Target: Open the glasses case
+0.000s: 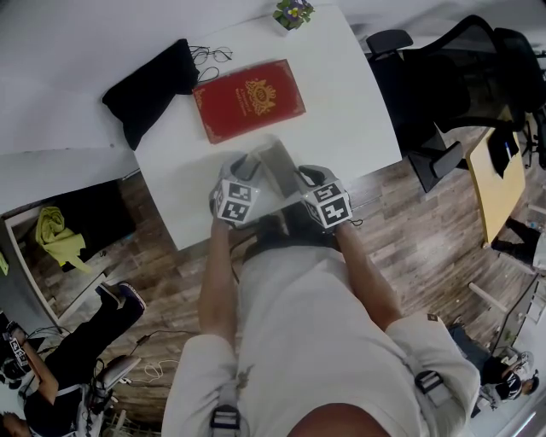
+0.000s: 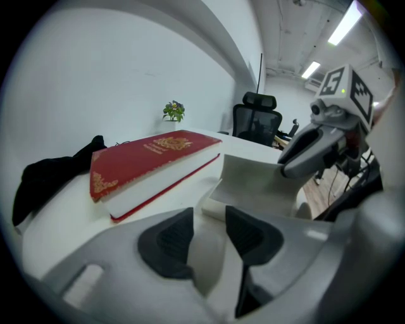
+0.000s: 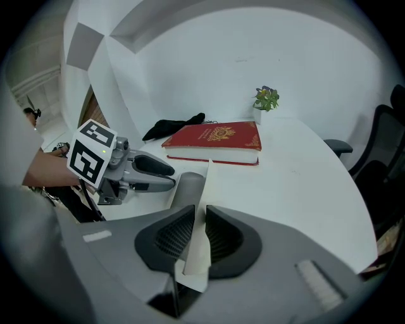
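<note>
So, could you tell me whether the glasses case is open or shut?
Open: the flap of the glasses case stands raised off its body, pinched by the right gripper.

The right half of the table (image 1: pixel 358 111) lies bare from near edge to far edge and gives free passage, with only the small potted plant (image 1: pixel 293 13) at the far edge and a black office chair (image 1: pixel 426 85) off the right edge. Left of the middle the red book (image 1: pixel 248 99) bars the way, and the black cloth (image 1: pixel 152 90) and glasses (image 1: pixel 211 56) fill the far left corner. At the near edge the glasses case (image 1: pixel 273 162), clamped by the left gripper (image 2: pixel 209 237) and right gripper (image 3: pixel 197 231), leaves a bare strip before the book.
</note>
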